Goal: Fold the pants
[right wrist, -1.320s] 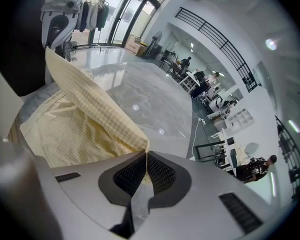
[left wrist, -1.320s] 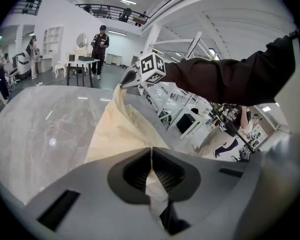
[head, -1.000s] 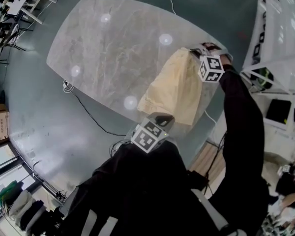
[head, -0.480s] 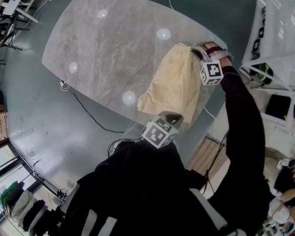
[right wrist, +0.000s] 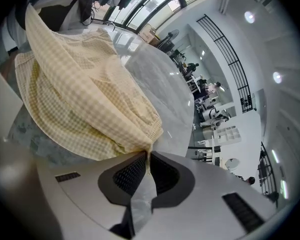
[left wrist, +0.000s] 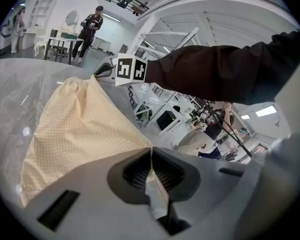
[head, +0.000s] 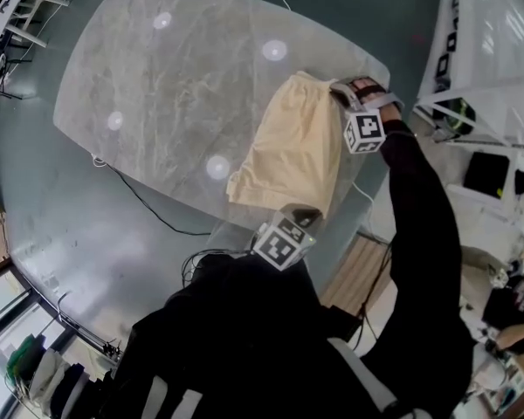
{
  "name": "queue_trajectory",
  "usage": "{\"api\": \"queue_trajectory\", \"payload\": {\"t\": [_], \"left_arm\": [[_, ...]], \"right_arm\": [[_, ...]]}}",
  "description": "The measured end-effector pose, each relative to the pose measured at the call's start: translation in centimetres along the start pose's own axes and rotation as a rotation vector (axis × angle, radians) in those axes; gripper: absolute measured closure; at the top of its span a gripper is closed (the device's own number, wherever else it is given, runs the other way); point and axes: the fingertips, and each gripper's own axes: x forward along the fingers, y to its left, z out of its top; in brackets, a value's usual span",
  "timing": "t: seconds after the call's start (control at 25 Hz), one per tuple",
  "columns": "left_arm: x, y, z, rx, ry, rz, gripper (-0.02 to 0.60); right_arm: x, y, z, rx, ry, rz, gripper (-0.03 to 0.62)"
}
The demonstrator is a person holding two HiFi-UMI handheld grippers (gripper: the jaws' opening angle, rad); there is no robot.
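Note:
Pale yellow checked pants [head: 297, 151] lie spread near the right end of the marble table [head: 157, 85]. My left gripper [head: 301, 212] is at the near table edge, shut on the near corner of the pants [left wrist: 75, 129]; cloth runs straight into its closed jaws [left wrist: 151, 151]. My right gripper [head: 339, 90] is at the far end, shut on the gathered waistband [right wrist: 150, 131], with the fabric [right wrist: 80, 94] pinched between its pads [right wrist: 147, 154]. The left gripper view shows the right gripper [left wrist: 102, 71] and its black sleeve holding the far corner.
The tabletop [right wrist: 165, 94] stretches to the left of the pants. A black cable [head: 148, 203] runs over the floor beside the table. A white rack [head: 480, 59] stands at the right, a wooden board [head: 358, 269] below the table edge. A person [left wrist: 90, 26] stands far off.
Both grippers have come down with the pants still held. The cloth now lies lower and flatter on the table, stretched between them.

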Motion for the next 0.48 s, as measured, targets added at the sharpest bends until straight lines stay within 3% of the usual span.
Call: {"api": "queue_trajectory", "payload": {"t": [0.36,0.48], "left_arm": [[3.6,0.2,-0.2,0.019,0.017,-0.027,0.569],[4.4,-0.3,-0.6,0.019,0.018,-0.058,0.562]], "right_arm": [[0.3,1.5,-1.7,0.084,0.037,0.022,0.579],[0.2,2.0,-2.7,0.139,0.062,0.01,0.489]]}}
